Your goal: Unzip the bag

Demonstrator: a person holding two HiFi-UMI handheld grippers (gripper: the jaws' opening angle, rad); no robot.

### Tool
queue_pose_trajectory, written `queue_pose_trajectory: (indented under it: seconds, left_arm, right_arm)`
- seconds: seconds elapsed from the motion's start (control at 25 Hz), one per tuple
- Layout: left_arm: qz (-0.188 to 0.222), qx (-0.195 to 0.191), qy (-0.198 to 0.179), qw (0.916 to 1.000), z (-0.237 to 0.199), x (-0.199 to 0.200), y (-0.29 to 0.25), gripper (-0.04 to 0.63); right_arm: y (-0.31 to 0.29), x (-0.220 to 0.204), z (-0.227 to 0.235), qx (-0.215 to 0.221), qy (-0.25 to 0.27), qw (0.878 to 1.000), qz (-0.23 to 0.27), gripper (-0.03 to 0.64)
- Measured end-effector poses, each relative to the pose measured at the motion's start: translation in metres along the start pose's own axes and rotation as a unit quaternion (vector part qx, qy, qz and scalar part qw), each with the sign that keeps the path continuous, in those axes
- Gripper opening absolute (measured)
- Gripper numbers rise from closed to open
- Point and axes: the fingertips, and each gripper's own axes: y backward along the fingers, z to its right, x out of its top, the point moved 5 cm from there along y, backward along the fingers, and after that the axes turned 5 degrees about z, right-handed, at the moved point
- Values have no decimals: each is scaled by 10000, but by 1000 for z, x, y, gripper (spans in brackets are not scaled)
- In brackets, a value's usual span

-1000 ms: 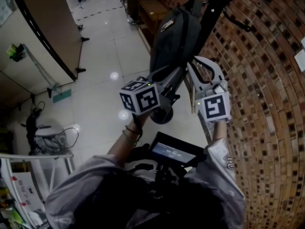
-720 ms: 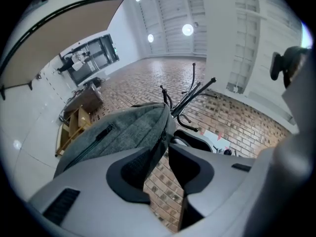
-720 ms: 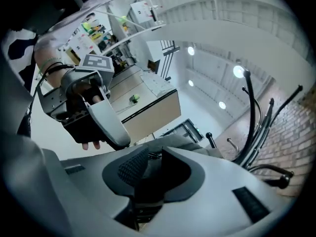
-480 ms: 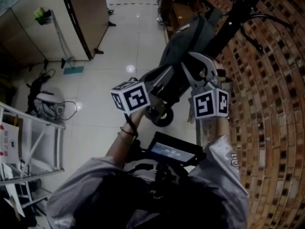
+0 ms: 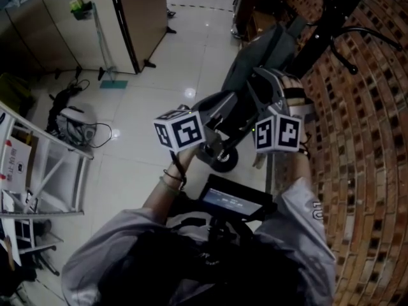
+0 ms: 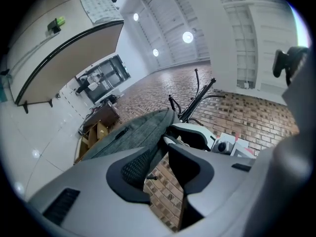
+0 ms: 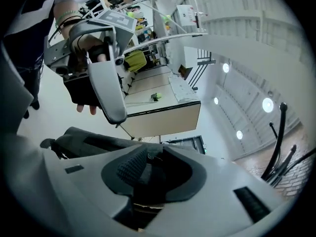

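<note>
A grey bag (image 5: 255, 56) hangs from a black coat stand (image 5: 319, 30) by the brick wall. My left gripper (image 5: 224, 101) reaches to the bag's lower end. In the left gripper view its jaws (image 6: 160, 154) stand open, bricks show through the gap, and the bag's edge (image 6: 133, 132) runs just past the left pad with a small zip pull poking out. My right gripper (image 5: 262, 78) is at the bag's side. Its jaws (image 7: 155, 154) have just been opening and stand open, with a dark part of the bag (image 7: 84, 142) between them.
The brick wall (image 5: 357, 139) is close on the right. The stand's round base (image 5: 220, 158) sits on the tiled floor under the grippers. A white rack (image 5: 44, 171) stands at the left, cables and a round device (image 5: 76, 123) lie near it, and a wooden partition (image 5: 137, 18) is behind.
The right gripper has rolled, so its marker cube shows other faces. Both grippers have drifted a little along the bag, and the head view has swung left, showing more floor and the white rack.
</note>
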Motion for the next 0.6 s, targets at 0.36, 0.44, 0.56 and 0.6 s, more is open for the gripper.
queue_pose_trajectory:
  seconds: [0.36, 0.44, 0.56, 0.6]
  left_arm:
    - [-245, -191, -72, 9995, 6, -4, -4, 115]
    - [-289, -242, -45, 9993, 7, -5, -5, 115]
    - [-360, -380, -55, 9986, 13, -6, -13, 115]
    - [-371, -424, -89, 9984, 15, -5, -16, 115]
  right_arm:
    - [4, 1, 7, -45, -711, 9971, 252, 88]
    - [7, 7, 15, -138, -1002, 9940, 417, 59]
    - [12, 8, 31, -332, -1204, 9912, 445, 9]
    - [13, 7, 36, -321, -1340, 9894, 461, 9]
